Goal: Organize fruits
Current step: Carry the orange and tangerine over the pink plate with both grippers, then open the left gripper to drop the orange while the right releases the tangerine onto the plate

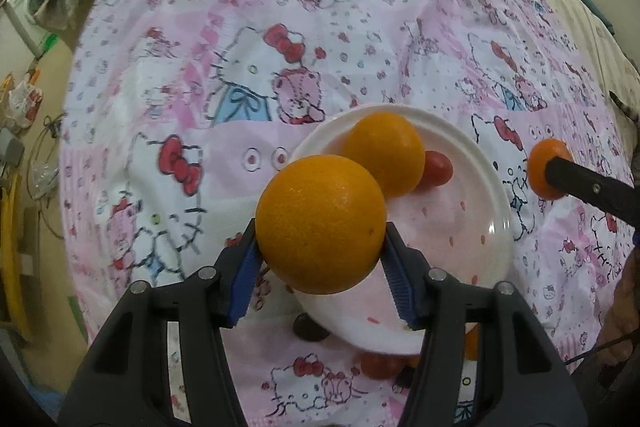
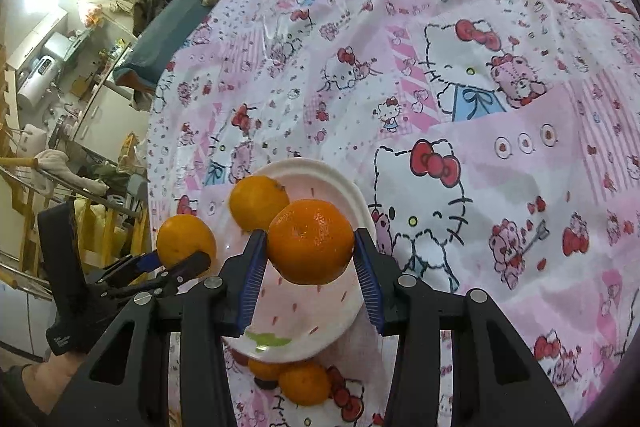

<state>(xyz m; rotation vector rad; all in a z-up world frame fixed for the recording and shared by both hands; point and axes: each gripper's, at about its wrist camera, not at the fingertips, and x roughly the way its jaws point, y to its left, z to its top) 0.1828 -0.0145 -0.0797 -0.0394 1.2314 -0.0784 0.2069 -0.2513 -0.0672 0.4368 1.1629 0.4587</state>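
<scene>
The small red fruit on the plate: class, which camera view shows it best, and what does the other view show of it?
The left wrist view shows the small red fruit best, lying on the plate beside an orange. In the right wrist view, oranges cover that part of the plate, so it cannot be seen.

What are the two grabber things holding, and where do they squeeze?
Each hand-held gripper pinches one fruit across its middle: the left a big orange, the right a smaller orange.

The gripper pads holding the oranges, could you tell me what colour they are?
Blue, ribbed pads; clearest in the right wrist view.
</scene>
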